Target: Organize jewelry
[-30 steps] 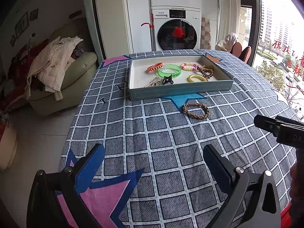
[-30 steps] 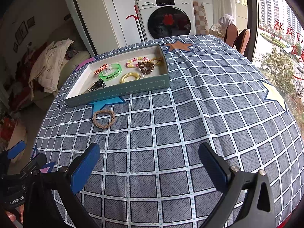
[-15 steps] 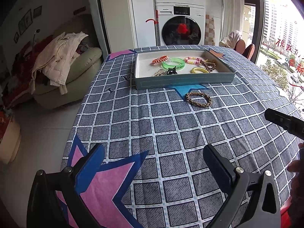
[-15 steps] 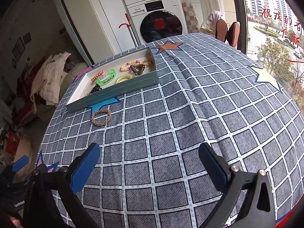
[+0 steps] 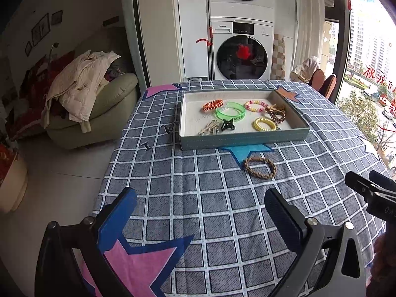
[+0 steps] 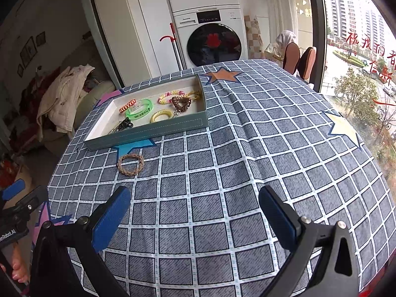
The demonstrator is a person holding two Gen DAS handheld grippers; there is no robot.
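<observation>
Just below the tray [image 5: 243,139], mid-frame, the braided brown bracelet [image 5: 259,167] lies loose on the tablecloth [image 5: 198,198]. Left gripper [image 5: 200,216] and right gripper [image 6: 194,214] both gape, empty. Next, I guess: reach, pinch it, drop it in.

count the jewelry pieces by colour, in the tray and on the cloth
orange: 1
green: 1
pink-yellow: 1
yellow: 1
brown: 2, one in tray, one on cloth
black clip: 1
pale clips: one bunch, number unclear
total: 8
</observation>
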